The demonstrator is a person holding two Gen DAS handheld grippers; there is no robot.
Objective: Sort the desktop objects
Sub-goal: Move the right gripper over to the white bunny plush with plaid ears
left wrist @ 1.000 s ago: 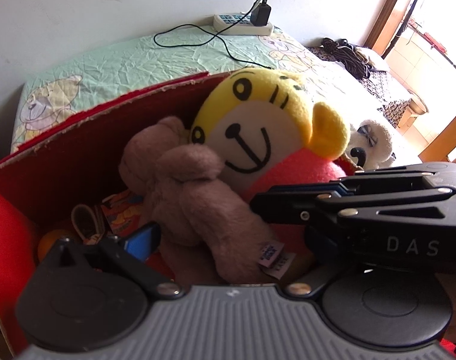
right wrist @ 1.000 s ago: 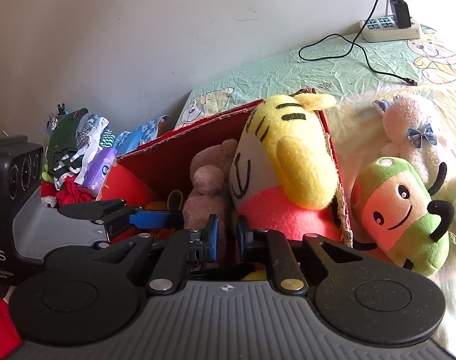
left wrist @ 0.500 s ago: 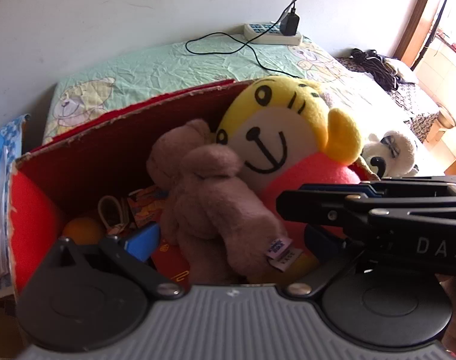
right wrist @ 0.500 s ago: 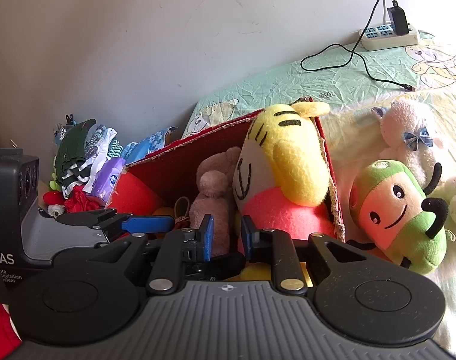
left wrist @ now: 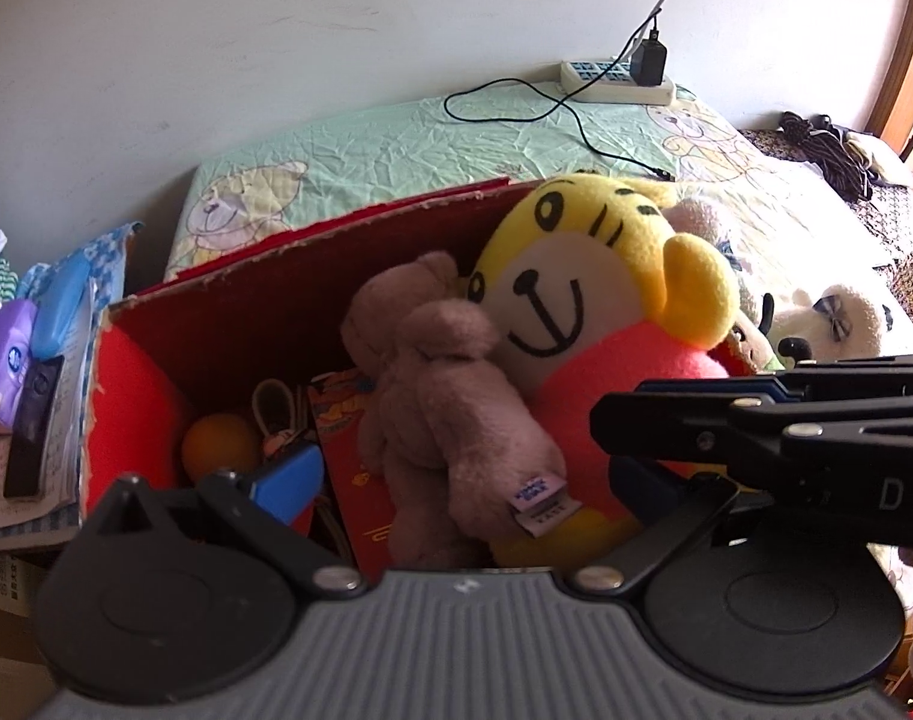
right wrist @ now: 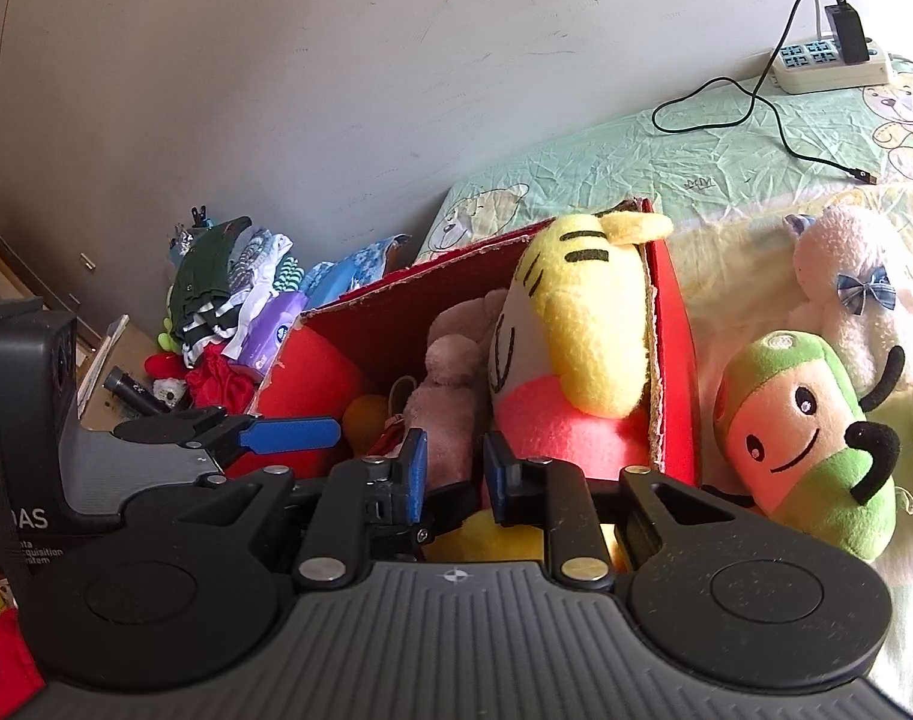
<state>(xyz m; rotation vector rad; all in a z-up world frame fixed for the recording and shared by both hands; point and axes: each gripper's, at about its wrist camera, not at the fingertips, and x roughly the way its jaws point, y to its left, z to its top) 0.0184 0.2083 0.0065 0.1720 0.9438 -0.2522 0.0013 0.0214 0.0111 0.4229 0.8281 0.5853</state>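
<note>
nearest in the right wrist view, the right gripper (right wrist: 454,471) has its blue-padded jaws parted by a narrow gap with nothing between them, poised at the near edge of the red cardboard box (right wrist: 672,360). the left gripper (left wrist: 456,480) is spread wide, one blue pad (left wrist: 288,483) low inside the box and its other finger hidden behind the right gripper's black body crossing in front; it holds nothing.

inside the box a brown plush bear (left wrist: 450,420) leans against a yellow tiger plush (left wrist: 600,300) in a pink top, which fills the right side and pokes above the rim. an orange ball (left wrist: 219,447) and a red printed packet (left wrist: 342,414) lie on the box floor to the left.

just outside the box's right wall, a green and peach plush (right wrist: 804,444) lies on the bed, touching a white plush with a blue bow (right wrist: 846,282) behind it. left of the box sits a heap of clothes and tissue packs (right wrist: 240,294).

farther back stretches a wrinkled green bedsheet with bear prints (left wrist: 426,144). a white power strip (left wrist: 615,81) with a black charger and trailing cable rests against the pale wall (right wrist: 336,60).
</note>
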